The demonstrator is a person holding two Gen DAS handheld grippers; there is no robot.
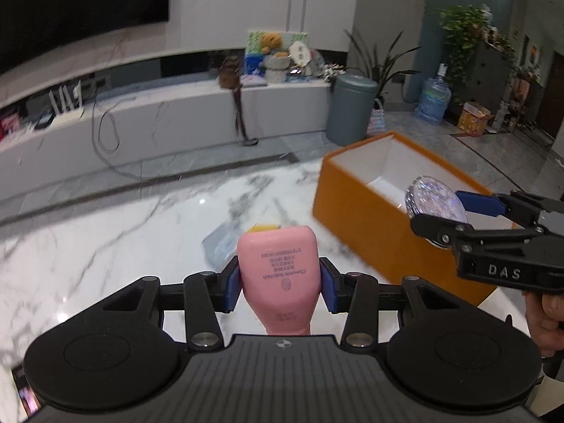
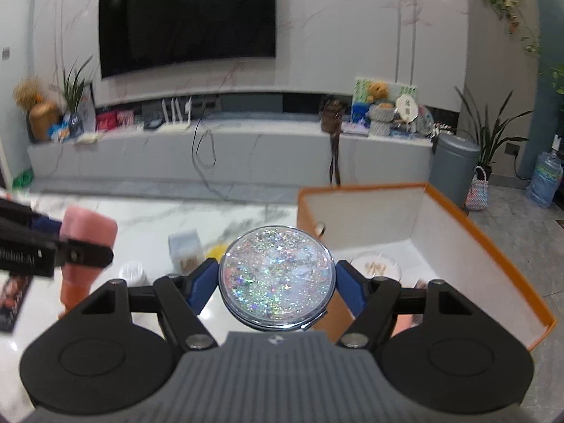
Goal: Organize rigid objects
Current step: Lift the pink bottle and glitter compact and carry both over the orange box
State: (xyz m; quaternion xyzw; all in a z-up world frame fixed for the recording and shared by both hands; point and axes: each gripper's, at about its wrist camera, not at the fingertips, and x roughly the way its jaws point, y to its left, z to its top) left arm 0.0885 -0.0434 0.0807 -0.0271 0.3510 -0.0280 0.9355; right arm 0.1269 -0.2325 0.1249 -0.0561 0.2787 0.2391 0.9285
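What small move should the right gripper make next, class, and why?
Probably carry the round glittery compact, clamped in the right gripper, forward over the open orange box: its white interior lies just ahead and has bare room.

The left gripper [image 1: 280,283] points forward and downward, its 2 blue pads [image 1: 231,287] pressed against the sides of a pink tube [image 1: 278,271]. The right gripper [image 2: 276,280] clamps a round glittery compact [image 2: 275,276] between its pads. A hand [image 1: 544,317] grips the right gripper's handle.
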